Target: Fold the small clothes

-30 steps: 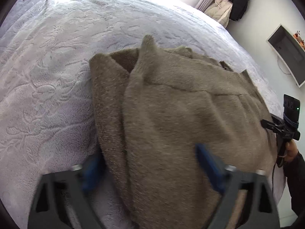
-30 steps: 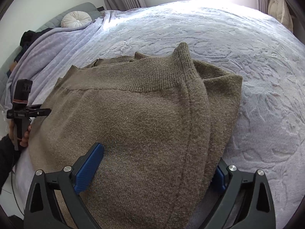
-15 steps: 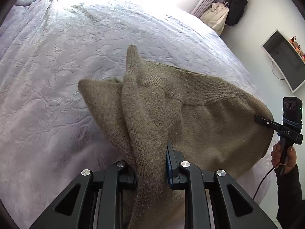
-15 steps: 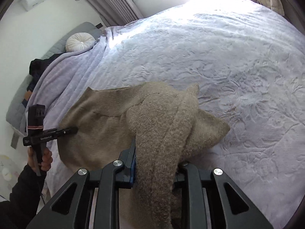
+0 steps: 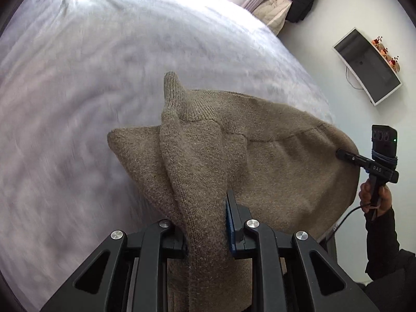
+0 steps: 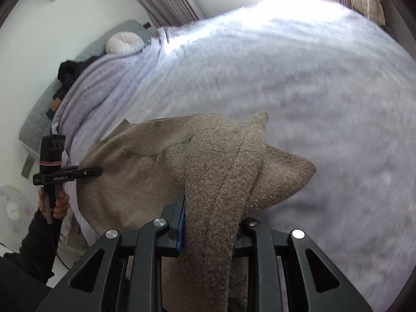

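The left claw [image 5: 205, 223] is clamped on a bunched fold of the brown sweater [image 5: 273, 171], its blue pad [image 5: 230, 227] pressed against the knit. The right claw [image 6: 208, 223] likewise pinches a thick roll of the sweater [image 6: 145, 171] at the other side. Both claws have just been closing, with the knit between the jaws. The sweater hangs lifted between them above the pale bed [image 5: 91, 91], its ribbed edge poking upward; the bed [image 6: 312, 91] is blurred.
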### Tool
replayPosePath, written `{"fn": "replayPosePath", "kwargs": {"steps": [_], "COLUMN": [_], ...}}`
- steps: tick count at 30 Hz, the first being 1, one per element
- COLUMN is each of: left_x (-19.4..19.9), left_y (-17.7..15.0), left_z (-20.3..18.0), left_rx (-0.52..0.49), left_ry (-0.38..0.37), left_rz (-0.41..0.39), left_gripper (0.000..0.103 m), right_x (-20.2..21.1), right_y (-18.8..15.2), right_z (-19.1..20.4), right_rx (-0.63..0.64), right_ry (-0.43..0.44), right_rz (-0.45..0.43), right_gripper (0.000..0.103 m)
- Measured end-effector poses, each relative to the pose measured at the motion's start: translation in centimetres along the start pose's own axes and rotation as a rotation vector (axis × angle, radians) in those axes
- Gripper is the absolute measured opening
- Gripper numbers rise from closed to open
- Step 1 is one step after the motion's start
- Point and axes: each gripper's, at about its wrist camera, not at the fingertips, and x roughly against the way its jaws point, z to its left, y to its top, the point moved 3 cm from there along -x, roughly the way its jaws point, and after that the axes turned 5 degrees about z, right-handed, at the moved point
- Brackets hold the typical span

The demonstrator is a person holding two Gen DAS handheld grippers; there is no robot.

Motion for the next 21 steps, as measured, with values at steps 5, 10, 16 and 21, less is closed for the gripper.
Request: {"fn": "replayPosePath", "kwargs": {"steps": [5,10,16,21], "left_x": [-4.1,-1.8,2.6,2.7], "left_y": [-4.0,-4.3,-3.7,-1.8], "left_z": [2.8,4.8,2.5,-2.1], "left_rx": [0.077,0.151,0.064,-0.035], "left_ry": [0.023,0.061,0.222,0.123], "left_rz": [0.058,-0.023,-0.144,-0.185], "left_gripper": [0.035,0.061,0.061,0.061], "right_x": [-4.7,-3.8,1.7,0.8], "right_y": [-5.4,-5.7,-5.2,-3.2], "right_z": [-2.1,-4.9,-3.1,-7.3], "right_rx": [0.016,-0.088,0.018,-0.193], "right_ry": [-0.099,-0.085,-0.27,-0.009], "right_rz": [0.109,0.074,-0.08,-0.056], "right_gripper": [0.036,0.069,0.08,0.08]}}
